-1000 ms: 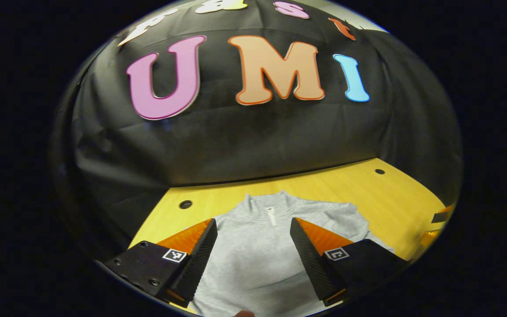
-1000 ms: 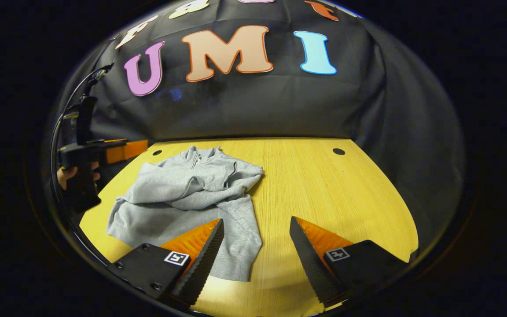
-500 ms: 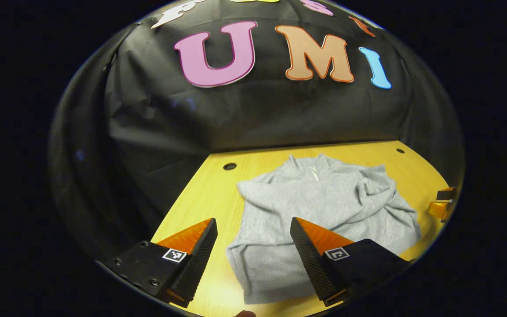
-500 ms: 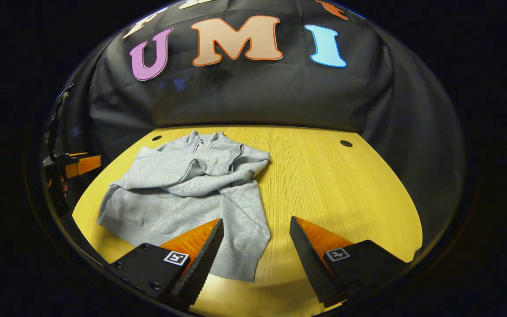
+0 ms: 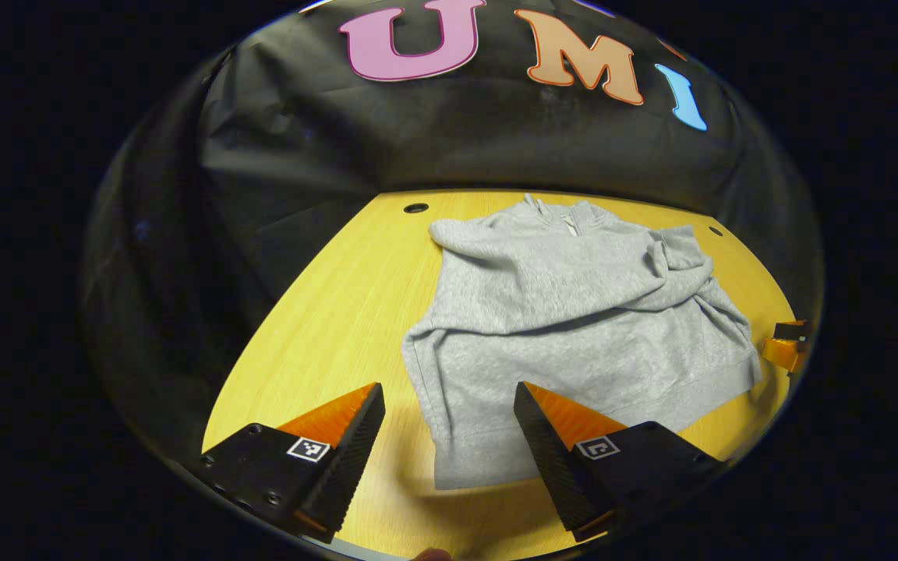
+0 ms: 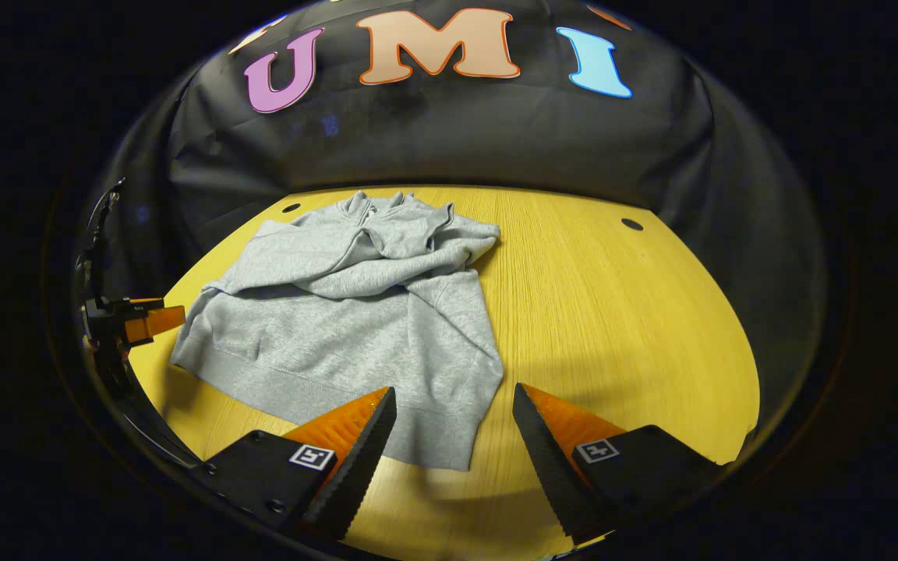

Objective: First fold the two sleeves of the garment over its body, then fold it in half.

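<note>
Both cams ride above near table [image 5: 324, 312] edge facing back wall, sharing sweatshirt [image 5: 574, 312] [image 6: 355, 312], left vs right.

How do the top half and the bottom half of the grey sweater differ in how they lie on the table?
The top half of the sweater is bunched: both sleeves lie folded across it, with thick creases. The bottom half lies in a flat layer with nothing folded over it. The top half ends at the collar near the wall; the bottom half ends at the hem, near both open claws, left and right. Both halves rest on the yellow table.
</note>
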Tool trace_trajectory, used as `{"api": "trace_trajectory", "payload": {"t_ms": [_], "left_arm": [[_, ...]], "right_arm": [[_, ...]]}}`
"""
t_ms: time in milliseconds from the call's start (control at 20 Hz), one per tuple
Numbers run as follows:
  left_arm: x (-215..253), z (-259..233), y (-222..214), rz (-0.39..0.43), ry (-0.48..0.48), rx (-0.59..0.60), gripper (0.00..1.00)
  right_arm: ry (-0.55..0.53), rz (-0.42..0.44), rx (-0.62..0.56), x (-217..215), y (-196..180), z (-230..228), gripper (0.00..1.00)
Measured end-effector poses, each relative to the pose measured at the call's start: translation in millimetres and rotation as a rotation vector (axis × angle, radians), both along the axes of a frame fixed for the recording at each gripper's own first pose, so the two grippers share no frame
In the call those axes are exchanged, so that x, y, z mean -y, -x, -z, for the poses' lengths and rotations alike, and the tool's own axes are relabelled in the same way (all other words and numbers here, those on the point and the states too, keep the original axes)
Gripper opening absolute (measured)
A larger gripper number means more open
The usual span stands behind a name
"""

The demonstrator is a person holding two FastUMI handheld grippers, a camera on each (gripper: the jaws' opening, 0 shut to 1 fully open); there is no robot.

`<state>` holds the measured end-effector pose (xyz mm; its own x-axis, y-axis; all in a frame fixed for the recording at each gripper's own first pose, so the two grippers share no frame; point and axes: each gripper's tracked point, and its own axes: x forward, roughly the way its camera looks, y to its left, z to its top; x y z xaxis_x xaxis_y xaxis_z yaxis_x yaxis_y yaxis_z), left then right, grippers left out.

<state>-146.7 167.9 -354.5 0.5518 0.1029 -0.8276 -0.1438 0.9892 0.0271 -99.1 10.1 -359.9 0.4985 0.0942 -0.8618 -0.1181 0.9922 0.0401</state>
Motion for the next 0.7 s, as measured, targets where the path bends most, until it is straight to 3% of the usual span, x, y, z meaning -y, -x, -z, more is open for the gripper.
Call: {"api": "trace_trajectory", "payload": {"t_ms": [150,250,300,600,700], "left_arm": [[3.0,14.3,15.8,-0.004,0.005,-0.048,0.98],[5.2,20.4,22.1,-0.008,0.010,-0.065,0.94],[6.3,22.1,24.5,-0.011,0.013,-0.073,0.98],[11.9,28.7,26.3,-0.040,0.047,-0.082,0.94],[15.6,30.6,27.7,-0.089,0.088,-0.084,0.94]], "right_arm": [[-0.020,0.021,-0.059,-2.9,11.7,14.2,0.97],[-0.029,0.033,-0.082,-4.8,14.1,19.1,0.92],[-0.028,0.035,-0.092,-4.9,14.9,20.2,0.92],[-0.007,0.015,-0.157,-5.8,23.2,31.1,0.92],[0.033,-0.021,-0.168,-5.6,24.8,33.0,0.94]]}}
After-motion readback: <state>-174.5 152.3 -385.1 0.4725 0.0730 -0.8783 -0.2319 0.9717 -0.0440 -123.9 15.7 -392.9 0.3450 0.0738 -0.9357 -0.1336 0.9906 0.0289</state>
